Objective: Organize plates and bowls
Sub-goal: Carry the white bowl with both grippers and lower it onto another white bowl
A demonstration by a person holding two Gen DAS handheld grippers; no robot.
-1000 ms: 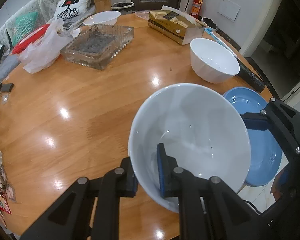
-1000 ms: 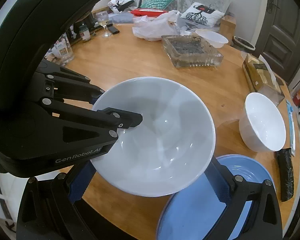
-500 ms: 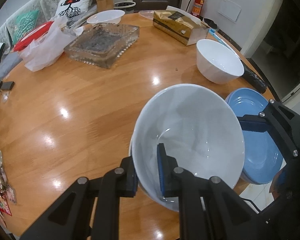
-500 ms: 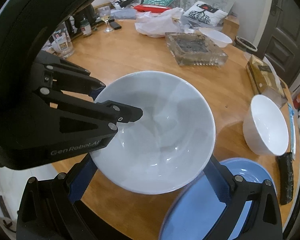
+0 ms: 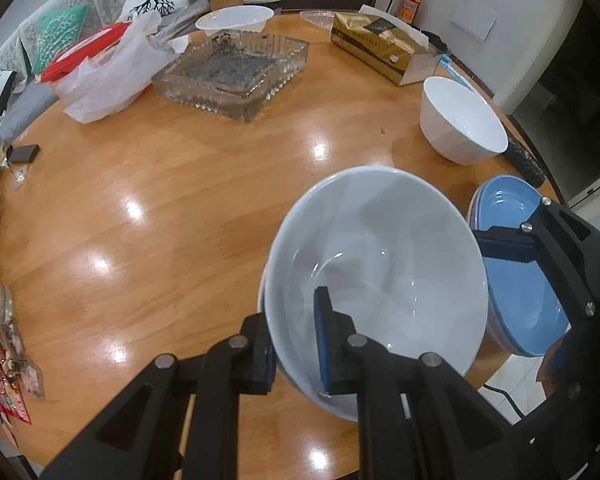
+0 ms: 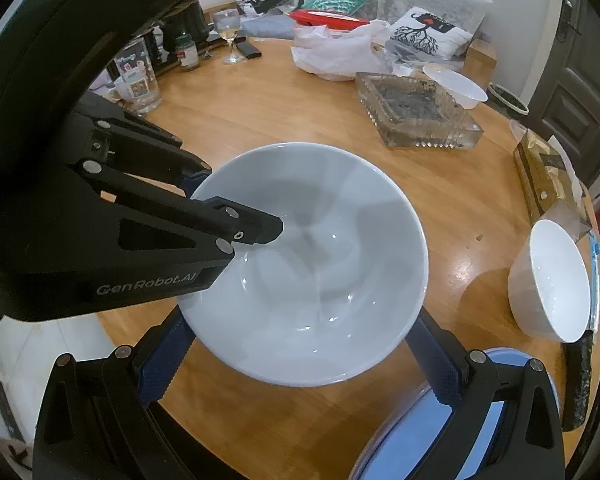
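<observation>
My left gripper (image 5: 296,340) is shut on the near rim of a large white bowl (image 5: 380,272), one finger inside and one outside, holding it above the wooden table (image 5: 180,200). The same bowl (image 6: 308,264) fills the right wrist view, with the left gripper's fingers (image 6: 256,228) on its left rim. My right gripper (image 6: 300,364) is open, its blue pads wide apart below the bowl, empty. A blue plate (image 5: 516,264) lies at the table's right edge, also low in the right wrist view (image 6: 480,432). A second white bowl (image 5: 460,124) stands beyond it.
A glass tray (image 5: 236,68), a white plastic bag (image 5: 108,76), a shallow white dish (image 5: 236,18) and a gold box (image 5: 380,46) sit at the far side. A dark roll (image 6: 578,384) lies by the right edge. Glasses and jars (image 6: 140,80) stand far left.
The left gripper has carried the white bowl back and up, so the table's far objects look farther off. The blue plate shows more from behind the bowl. The right gripper stays open.
</observation>
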